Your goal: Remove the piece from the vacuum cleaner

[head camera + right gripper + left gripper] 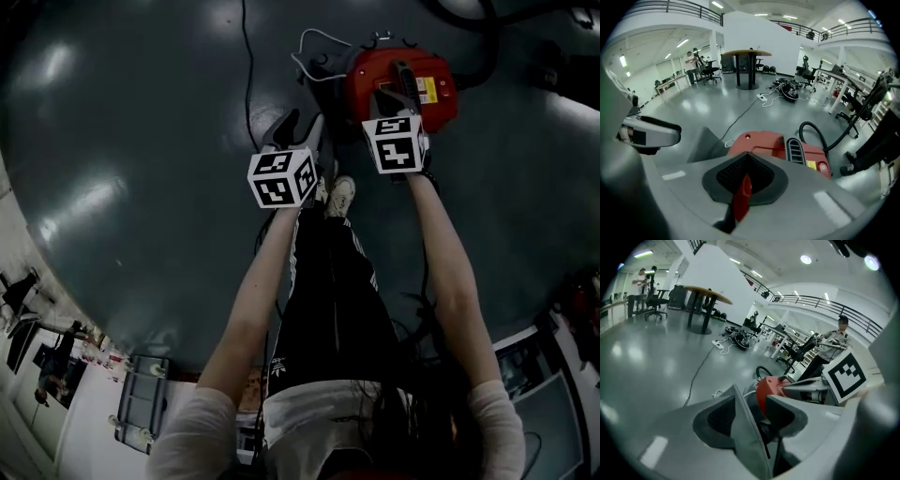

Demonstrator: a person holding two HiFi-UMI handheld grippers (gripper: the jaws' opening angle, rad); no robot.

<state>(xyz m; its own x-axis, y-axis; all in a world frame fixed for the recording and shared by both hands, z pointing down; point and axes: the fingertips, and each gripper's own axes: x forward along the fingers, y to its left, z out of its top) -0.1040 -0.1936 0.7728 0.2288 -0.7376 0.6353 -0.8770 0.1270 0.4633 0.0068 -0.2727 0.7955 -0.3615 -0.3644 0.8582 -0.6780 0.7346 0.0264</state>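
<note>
Red vacuum cleaner (pixel 356 89), thin red piece (pixel 740 197) pinched

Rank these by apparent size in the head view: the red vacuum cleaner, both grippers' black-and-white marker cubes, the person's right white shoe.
1. Red vacuum cleaner, though partly hidden.
2. Left gripper's black-and-white marker cube and right gripper's marker cube: alike, and nearer the camera, so unranked.
3. Person's right white shoe, smallest.

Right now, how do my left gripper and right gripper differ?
The left gripper has its fingers apart with nothing between them; the right gripper has its fingers shut on a thin red piece. In the head view the left gripper hangs over floor beside the vacuum cleaner; the right gripper is over its red body. Both point toward the vacuum cleaner.
</note>
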